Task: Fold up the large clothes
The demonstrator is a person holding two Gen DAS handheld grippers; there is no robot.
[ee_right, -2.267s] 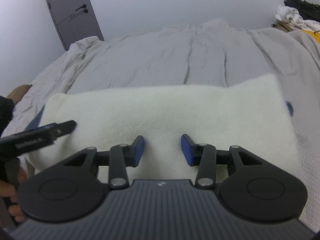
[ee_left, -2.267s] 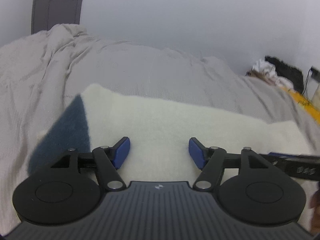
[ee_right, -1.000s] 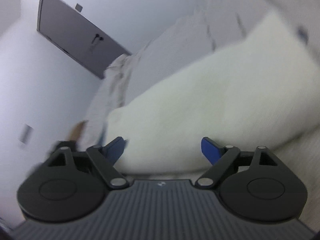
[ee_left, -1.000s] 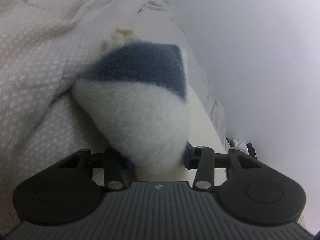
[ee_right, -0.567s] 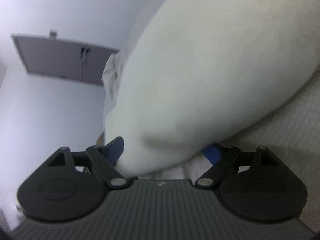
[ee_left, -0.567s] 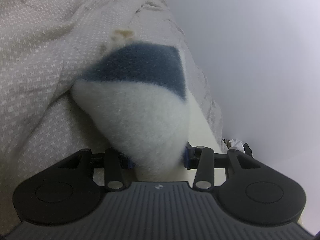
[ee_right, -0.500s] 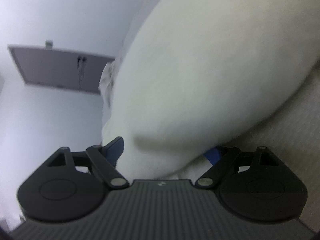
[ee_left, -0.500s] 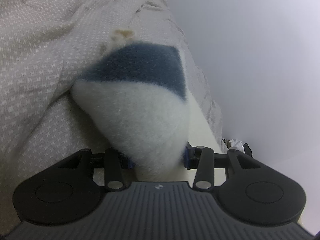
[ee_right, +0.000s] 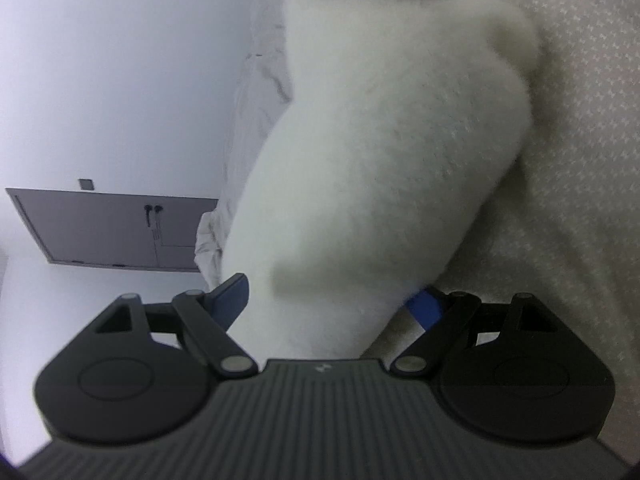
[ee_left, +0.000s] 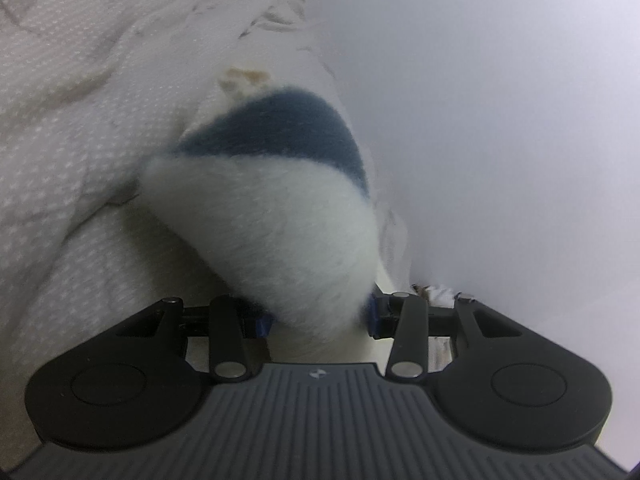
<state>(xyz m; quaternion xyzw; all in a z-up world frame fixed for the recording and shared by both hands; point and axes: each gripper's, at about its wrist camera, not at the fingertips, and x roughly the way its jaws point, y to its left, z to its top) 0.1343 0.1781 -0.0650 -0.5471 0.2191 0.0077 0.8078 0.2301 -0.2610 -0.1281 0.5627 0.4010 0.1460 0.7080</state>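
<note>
- Left wrist view: the left tongs (ee_left: 318, 322) pinch a thick fold of the fleece garment (ee_left: 272, 232); the blue pads press into it from both sides and are half buried in the fluff.
- From the tongs the garment rises toward 12 o'clock as a rounded white bundle, with a dark blue patch (ee_left: 280, 136) on its upper part.
- Behind the blue patch, at about 11 o'clock, a small cream and tan bit of cloth (ee_left: 240, 80) shows.
- A grey dotted bed cover (ee_left: 68, 120) fills the side from 7 to 12 o'clock, with wrinkles near the top; the garment touches it.
- A plain white wall (ee_left: 500, 120) fills the side from 12 to 4 o'clock.
- Right wrist view: the right tongs (ee_right: 332, 300) are spread wide, with the white garment (ee_right: 392, 140) between the blue pads (ee_right: 230, 294). It lies against both pads, but if they really squeeze it I cannot tell.
- Here the garment goes up toward 12 o'clock as a long white roll and lies on the bed cover (ee_right: 580, 160), which takes the side from 1 to 5 o'clock.
- At 9 o'clock a grey door (ee_right: 112, 232) with a dark handle stands in the white wall; this picture is rolled on its side.
</note>
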